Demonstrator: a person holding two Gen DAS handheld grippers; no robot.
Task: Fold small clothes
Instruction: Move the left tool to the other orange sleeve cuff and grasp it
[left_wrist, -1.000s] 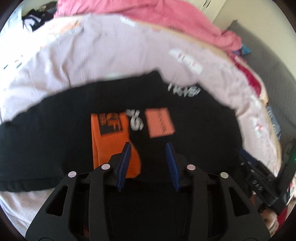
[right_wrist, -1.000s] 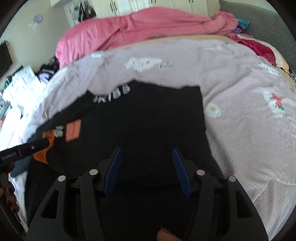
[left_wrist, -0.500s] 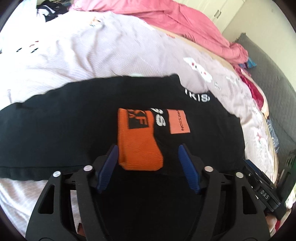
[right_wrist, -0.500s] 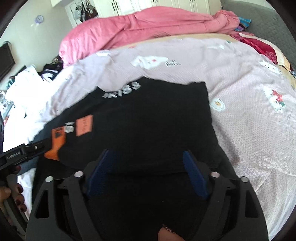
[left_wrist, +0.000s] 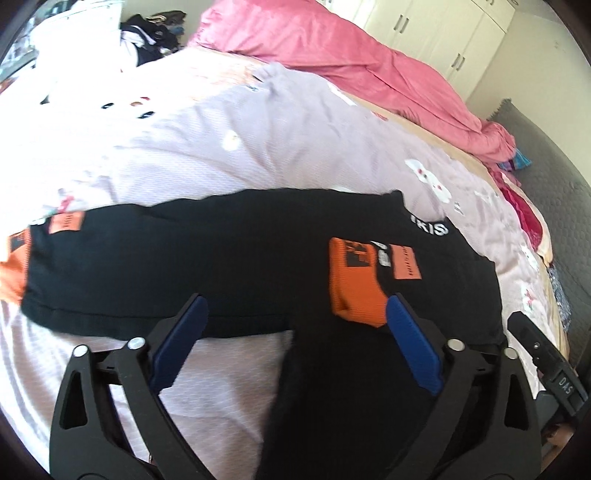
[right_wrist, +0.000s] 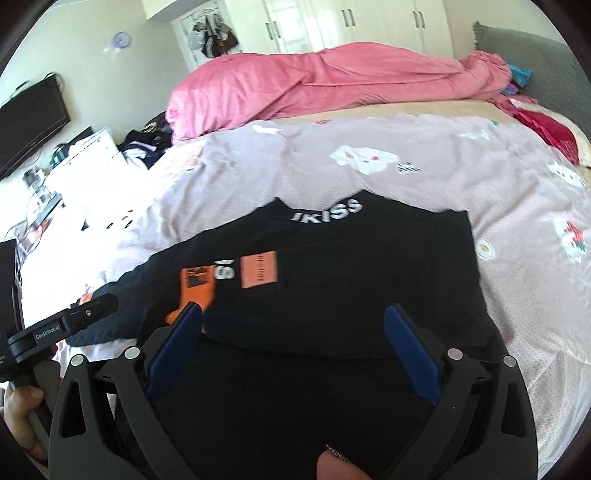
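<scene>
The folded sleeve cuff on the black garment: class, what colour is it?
Orange, on the cuff with a black printed block; the left wrist view shows it best.

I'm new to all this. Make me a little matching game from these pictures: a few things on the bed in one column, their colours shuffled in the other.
Things:
1. crumpled duvet at the far side of the bed
2. long-sleeved sweatshirt spread on the bed
3. ribbed cuff of the folded-in sleeve
4. printed bedsheet under the sweatshirt

Colours:
A. orange
B. pale lilac
C. pink
D. black

Pairs: 1-C, 2-D, 3-A, 4-B
</scene>
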